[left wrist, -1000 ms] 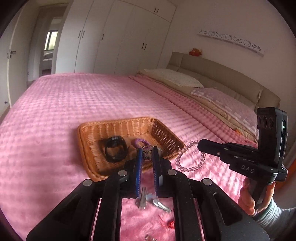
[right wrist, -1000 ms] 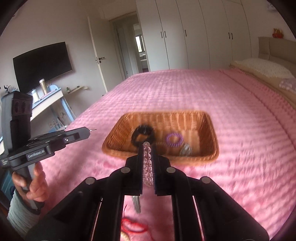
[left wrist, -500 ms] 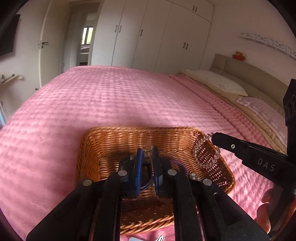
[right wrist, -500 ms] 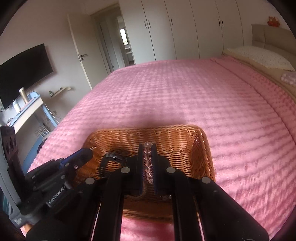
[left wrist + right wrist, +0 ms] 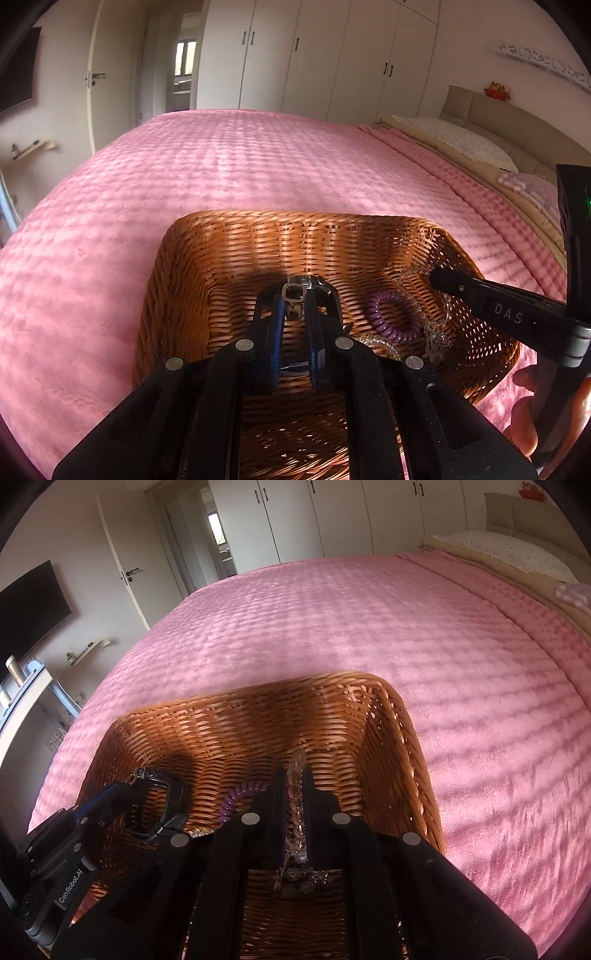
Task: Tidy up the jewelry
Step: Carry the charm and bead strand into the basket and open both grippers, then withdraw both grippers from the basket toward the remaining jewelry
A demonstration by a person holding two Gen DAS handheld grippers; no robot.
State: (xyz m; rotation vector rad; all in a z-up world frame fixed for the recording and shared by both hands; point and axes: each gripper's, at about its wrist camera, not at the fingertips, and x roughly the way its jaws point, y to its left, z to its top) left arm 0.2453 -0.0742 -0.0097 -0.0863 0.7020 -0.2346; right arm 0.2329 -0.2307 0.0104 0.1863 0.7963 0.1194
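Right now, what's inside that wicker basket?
In the wicker basket: a purple coil hair tie, a black watch, and clear beads gripped by the right gripper. Both grippers cover part of the floor.

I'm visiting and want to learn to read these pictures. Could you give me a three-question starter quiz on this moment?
1. True or false: the right hand-held gripper is shut on a clear bead bracelet.
2. What does the left hand-held gripper pinch? A) silver metal clasp B) purple spiral hair tie C) pillow
3. Fill in: both grippers are over the ____.

Key: 1 true. 2 A, the silver metal clasp. 3 wicker basket.
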